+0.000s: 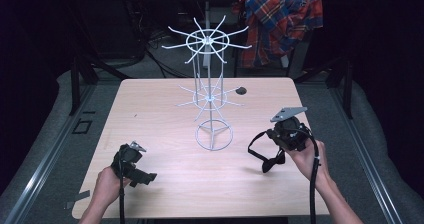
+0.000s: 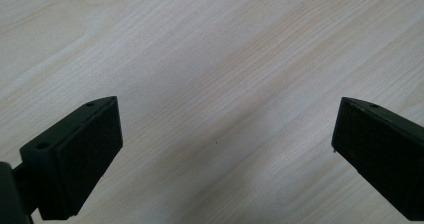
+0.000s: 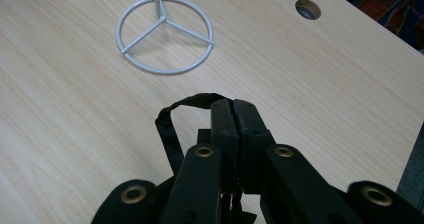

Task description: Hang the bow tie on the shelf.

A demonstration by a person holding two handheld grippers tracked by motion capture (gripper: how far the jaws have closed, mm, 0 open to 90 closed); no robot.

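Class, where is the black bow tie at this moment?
In the high view the bow tie hangs at the table's right, clamped in the right gripper, to the right of the wire rack's ring base.

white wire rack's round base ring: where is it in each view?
High view: base ring at table centre, between the two grippers.
Left gripper view: bare table between the open jaws.
Right gripper view: ring at upper left, beyond the shut jaws.
Shared landmark: the table's cable hole, at top right in the right gripper view.
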